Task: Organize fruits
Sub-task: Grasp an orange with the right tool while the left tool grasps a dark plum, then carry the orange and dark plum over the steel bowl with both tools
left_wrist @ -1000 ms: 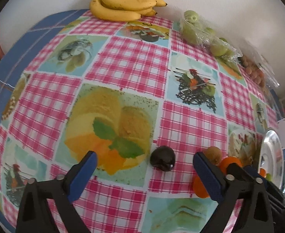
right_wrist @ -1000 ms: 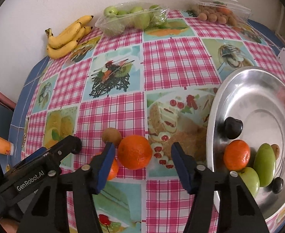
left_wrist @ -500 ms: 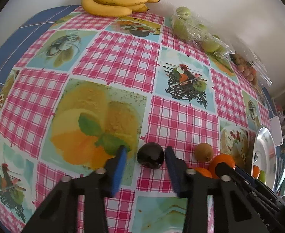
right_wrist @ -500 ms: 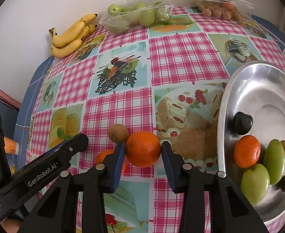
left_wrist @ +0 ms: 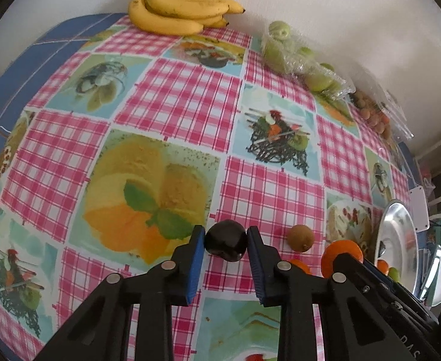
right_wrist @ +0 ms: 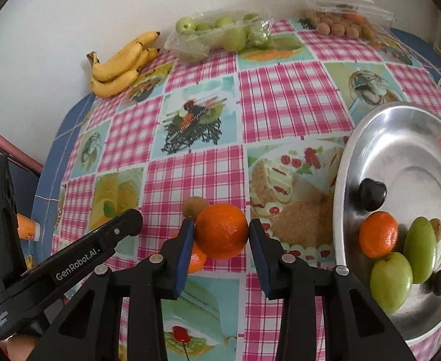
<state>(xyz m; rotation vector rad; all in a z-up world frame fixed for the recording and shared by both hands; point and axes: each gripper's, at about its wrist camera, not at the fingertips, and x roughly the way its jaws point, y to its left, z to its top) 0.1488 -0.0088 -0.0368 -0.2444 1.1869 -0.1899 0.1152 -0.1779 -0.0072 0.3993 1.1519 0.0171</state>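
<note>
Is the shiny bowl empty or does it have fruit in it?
Not empty. The shiny bowl holds a mandarin, two green fruits and dark plums.

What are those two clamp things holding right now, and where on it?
The left tool has just closed on a dark plum, pads on its two sides. The right tool grips an orange across its middle, pads on opposite sides.

A broad stretch of the checked tablecloth [left_wrist: 184,96] lay bare between the grippers and the wall, giving free passage. Along the far edge stood the bananas [left_wrist: 178,12], a bag of green fruit [right_wrist: 220,34] and a clear punnet [right_wrist: 345,15], closing off that side. To the right the steel bowl [right_wrist: 371,138] blocked the way, its near part crowded with fruit, its far part bare. A kiwi [left_wrist: 300,238] lay just beside the left gripper [left_wrist: 226,242].
</note>
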